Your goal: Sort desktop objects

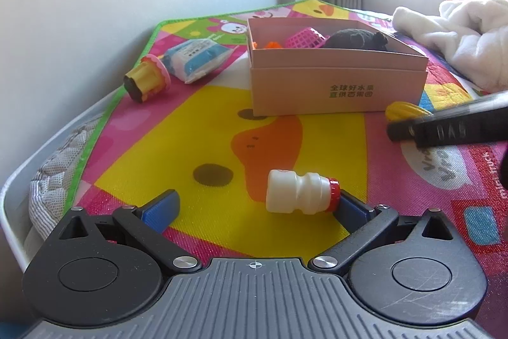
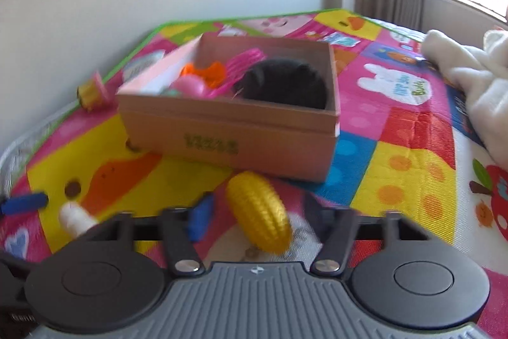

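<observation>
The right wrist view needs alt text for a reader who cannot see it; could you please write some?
A blurred right gripper straddles a yellow toy corn cob lying on a colourful play mat. Behind it, an open cardboard box holds pink, orange and dark items.
</observation>
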Tool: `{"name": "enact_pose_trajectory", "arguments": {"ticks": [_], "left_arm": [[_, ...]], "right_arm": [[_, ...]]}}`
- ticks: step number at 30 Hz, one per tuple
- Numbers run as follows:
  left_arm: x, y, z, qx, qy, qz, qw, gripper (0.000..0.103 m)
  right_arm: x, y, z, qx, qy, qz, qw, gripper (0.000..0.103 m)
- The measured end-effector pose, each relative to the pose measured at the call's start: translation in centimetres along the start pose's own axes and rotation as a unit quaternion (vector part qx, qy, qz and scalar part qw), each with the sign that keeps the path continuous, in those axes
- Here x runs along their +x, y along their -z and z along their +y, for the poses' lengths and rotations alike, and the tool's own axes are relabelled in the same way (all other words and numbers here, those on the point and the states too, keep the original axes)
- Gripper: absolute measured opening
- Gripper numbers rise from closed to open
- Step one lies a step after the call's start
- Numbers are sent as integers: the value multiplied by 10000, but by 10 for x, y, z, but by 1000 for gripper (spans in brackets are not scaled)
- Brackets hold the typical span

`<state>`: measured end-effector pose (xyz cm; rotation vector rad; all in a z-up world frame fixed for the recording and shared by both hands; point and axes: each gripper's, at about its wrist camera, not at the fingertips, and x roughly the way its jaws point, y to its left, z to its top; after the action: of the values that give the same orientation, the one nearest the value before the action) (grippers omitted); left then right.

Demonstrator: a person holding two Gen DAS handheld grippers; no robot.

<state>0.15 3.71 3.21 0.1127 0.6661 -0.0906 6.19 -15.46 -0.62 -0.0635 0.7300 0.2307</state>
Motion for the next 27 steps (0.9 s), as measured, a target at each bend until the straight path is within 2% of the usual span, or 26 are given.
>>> {"name": "enact_pose_trajectory", "arguments": {"ticks": [5, 9, 11, 13, 15, 16, 19, 20, 21, 25, 27], "left_arm": [[0, 1, 2, -27, 37, -5, 10000, 103], [0, 2, 1, -13, 25, -39, 10000, 103], [0, 2, 2, -16, 36, -47, 10000, 103], [-1, 3, 2, -10, 45, -66, 10000, 103], [-2, 4, 2, -9, 43, -81, 10000, 103], [-2, 4, 2, -6, 39, -81, 10000, 103], [-3, 3, 2, -17, 37, -31, 10000, 103], [-3, 1, 3, -34, 32, 20, 10000, 103], [-4, 0, 3, -59, 26, 90, 9999, 103], [-9, -2, 6, -35, 120, 261, 9996, 103], [-9, 0, 6, -22, 139, 247, 9996, 103]], "right_arm": [[-37, 26, -2, -48, 18, -111, 9999, 32], [-53, 44, 3, -461, 173, -147, 9987, 32], [-52, 41, 5, -483, 259, -212, 9983, 34], [-46, 30, 3, -232, 283, -225, 9991, 38], [-37, 17, 2, 24, 224, -249, 9994, 46], [-32, 12, 3, 91, 223, -267, 9994, 47], [-10, 0, 12, -57, 236, -128, 9996, 50], [-3, -3, 15, -110, 210, -1, 9997, 44], [-1, -4, 16, -134, 158, 100, 9997, 30], [-25, 5, 22, -654, -225, 135, 9975, 29], [-39, 17, 22, -1045, -504, 323, 9927, 29]]}}
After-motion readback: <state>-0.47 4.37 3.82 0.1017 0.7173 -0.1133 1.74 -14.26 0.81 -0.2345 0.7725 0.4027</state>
